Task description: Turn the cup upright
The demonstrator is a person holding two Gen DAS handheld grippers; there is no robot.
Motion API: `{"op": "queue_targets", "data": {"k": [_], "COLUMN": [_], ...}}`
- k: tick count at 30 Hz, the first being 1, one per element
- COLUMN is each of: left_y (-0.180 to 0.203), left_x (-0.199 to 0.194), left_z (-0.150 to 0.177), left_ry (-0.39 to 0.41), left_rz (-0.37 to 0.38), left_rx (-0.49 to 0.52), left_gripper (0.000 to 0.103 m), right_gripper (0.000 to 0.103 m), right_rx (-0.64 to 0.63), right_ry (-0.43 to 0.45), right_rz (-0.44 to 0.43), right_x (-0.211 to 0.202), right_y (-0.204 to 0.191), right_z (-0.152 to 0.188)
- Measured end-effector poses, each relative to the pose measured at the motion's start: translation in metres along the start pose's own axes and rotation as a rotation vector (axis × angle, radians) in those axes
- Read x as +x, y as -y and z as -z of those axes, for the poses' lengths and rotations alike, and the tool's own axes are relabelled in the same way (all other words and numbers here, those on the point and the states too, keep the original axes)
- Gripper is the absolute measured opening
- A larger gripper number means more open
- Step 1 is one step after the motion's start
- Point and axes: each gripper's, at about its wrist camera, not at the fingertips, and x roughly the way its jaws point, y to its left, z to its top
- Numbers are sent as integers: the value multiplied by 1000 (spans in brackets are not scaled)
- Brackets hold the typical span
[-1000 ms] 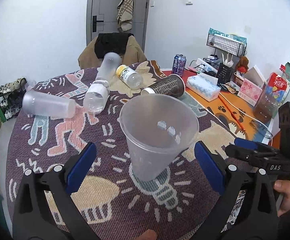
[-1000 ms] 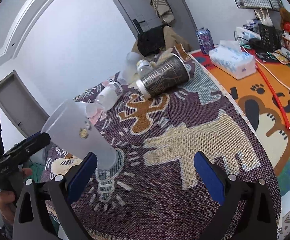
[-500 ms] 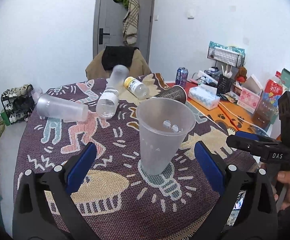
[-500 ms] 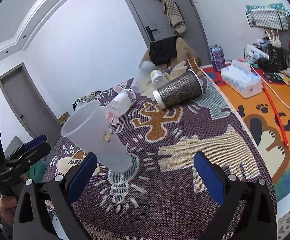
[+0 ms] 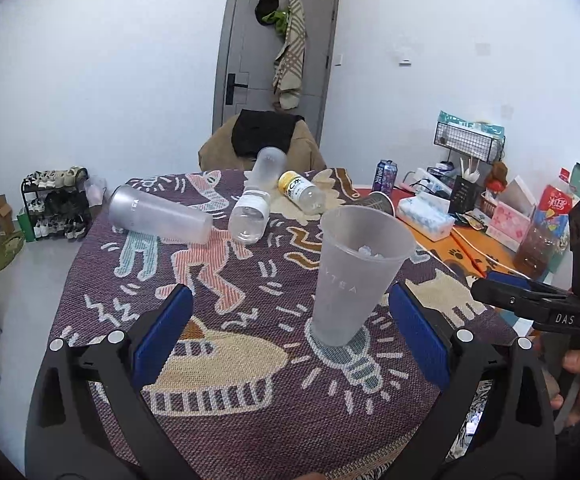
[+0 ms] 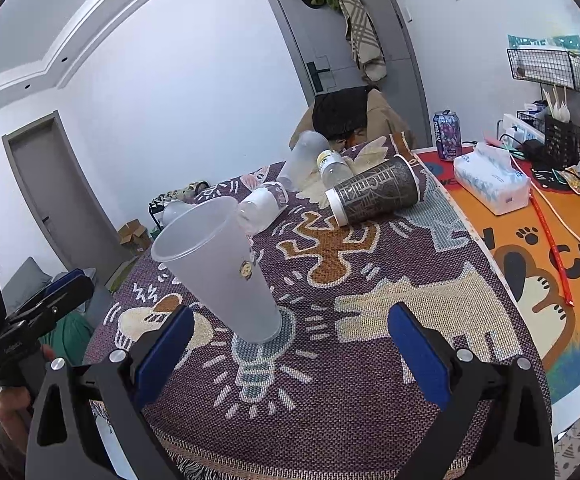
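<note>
Cup upright on patterned tablecloth

Walls: plain white | Door: grey, closed, clothes hung on it | Chair: tan, behind table | Shoe rack: left, on pale floor

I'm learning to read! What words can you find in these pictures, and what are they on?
"TEA", with cut-off letters before it: frosted cup standing upright.
"DAS": right gripper.
"Cat": orange mat.
Too blurred: dark cup, purple can, yellow-capped bottle, red snack bag, tissue pack.
</note>
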Motion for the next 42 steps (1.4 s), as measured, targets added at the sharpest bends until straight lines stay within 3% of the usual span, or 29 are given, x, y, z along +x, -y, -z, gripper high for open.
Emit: {"op": "queue_targets", "data": {"k": [18,42], "left_y": [-14,-23], "left_x": [-17,-11], "left_z": [11,17], "left_ry": [32,22], "left_rz": [-77,-96], "left_rx": [-16,-41], "left_gripper": [97,97], "right_gripper": [95,95], "right_rx": [-22,-22], "right_ry": [37,46], "right_rz": [30,28], "right_x": [-10,0], "right_y": [-4,4], "right_z": [21,20]}}
